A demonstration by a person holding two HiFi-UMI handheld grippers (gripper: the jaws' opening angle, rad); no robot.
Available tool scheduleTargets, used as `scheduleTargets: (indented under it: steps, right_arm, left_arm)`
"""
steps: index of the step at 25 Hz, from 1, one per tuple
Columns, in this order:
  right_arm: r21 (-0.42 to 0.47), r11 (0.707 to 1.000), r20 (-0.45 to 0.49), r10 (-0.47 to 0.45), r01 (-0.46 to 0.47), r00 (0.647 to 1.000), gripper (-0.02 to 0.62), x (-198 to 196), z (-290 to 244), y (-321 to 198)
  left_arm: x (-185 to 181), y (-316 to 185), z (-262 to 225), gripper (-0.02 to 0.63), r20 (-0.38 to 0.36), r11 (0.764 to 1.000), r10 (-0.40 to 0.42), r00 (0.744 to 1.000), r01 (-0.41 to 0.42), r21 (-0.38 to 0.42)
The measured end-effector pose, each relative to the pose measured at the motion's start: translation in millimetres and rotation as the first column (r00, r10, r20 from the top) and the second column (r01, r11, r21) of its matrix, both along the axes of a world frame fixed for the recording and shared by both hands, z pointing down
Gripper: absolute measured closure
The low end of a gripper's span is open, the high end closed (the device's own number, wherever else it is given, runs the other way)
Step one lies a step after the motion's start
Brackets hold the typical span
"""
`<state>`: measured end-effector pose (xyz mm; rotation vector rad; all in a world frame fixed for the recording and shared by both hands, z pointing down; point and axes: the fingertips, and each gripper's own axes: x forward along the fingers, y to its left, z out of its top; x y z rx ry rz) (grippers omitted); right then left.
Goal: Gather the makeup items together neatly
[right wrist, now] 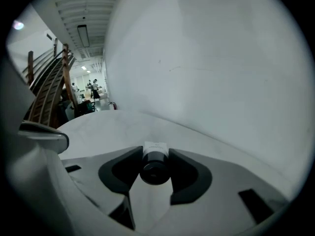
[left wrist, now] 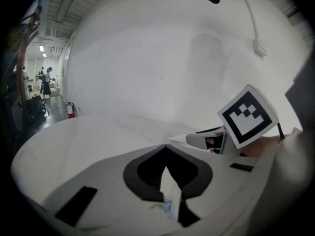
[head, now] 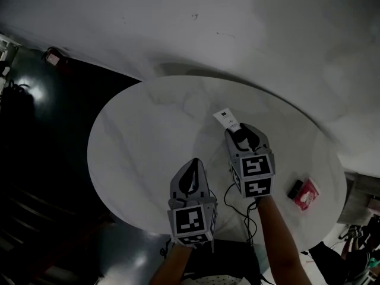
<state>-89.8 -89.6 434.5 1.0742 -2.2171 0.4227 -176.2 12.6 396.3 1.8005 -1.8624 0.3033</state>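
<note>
On the round white marble table (head: pixel 148 129), my right gripper (head: pixel 242 134) is shut on a white makeup tube (head: pixel 227 119) with a black cap. In the right gripper view the cap faces the camera and the tube (right wrist: pixel 155 149) sticks out past the right gripper (right wrist: pixel 155 156). To its left, nearer the table's front edge, my left gripper (head: pixel 192 172) is shut. In the left gripper view a thin white sliver with a bit of blue shows between the left gripper's (left wrist: pixel 167 154) pads; I cannot tell what it is. A red makeup item (head: pixel 307 195) and a small black one (head: pixel 295 189) lie at the table's right.
A white wall (head: pixel 237 28) curves close behind the table. Dark floor (head: pixel 53 135) lies to the left. Cables (head: pixel 237 202) hang over the table's front edge between my arms. The right gripper's marker cube (left wrist: pixel 248 116) fills the right of the left gripper view.
</note>
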Motion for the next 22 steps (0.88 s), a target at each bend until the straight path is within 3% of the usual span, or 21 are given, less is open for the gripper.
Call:
scheduleTargets:
  steps: [4, 9, 17, 22]
  right_arm:
    - [-0.018, 0.991, -0.015, 0.133, -0.133, 0.991, 0.405, 20.0, 3.9, -3.3]
    - [-0.062, 0.955, -0.017, 0.289, -0.289, 0.957, 0.405, 32.4, 13.6, -1.8]
    - [-0.147, 0.912, -0.031, 0.384, -0.384, 0.923, 0.405, 24.1, 34.8, 7.0]
    - [-0.153, 0.910, -0.049, 0.383, -0.385, 0.923, 0.405, 17.7, 42.0, 9.8]
  left_arm:
    - [6.9, -1.5, -1.6, 0.572, 0.002, 1.000, 0.023, 1.000, -0.023, -0.002]
    - [10.1, -4.1, -1.8, 0.572, 0.005, 0.999, 0.036, 0.999, -0.036, -0.001]
    - [2.8, -1.5, 3.6, 0.572, 0.002, 1.000, 0.019, 1.000, -0.019, -0.016]
    - [-3.5, 0.6, 6.7, 0.572, -0.002, 1.000, 0.004, 1.000, -0.004, -0.022]
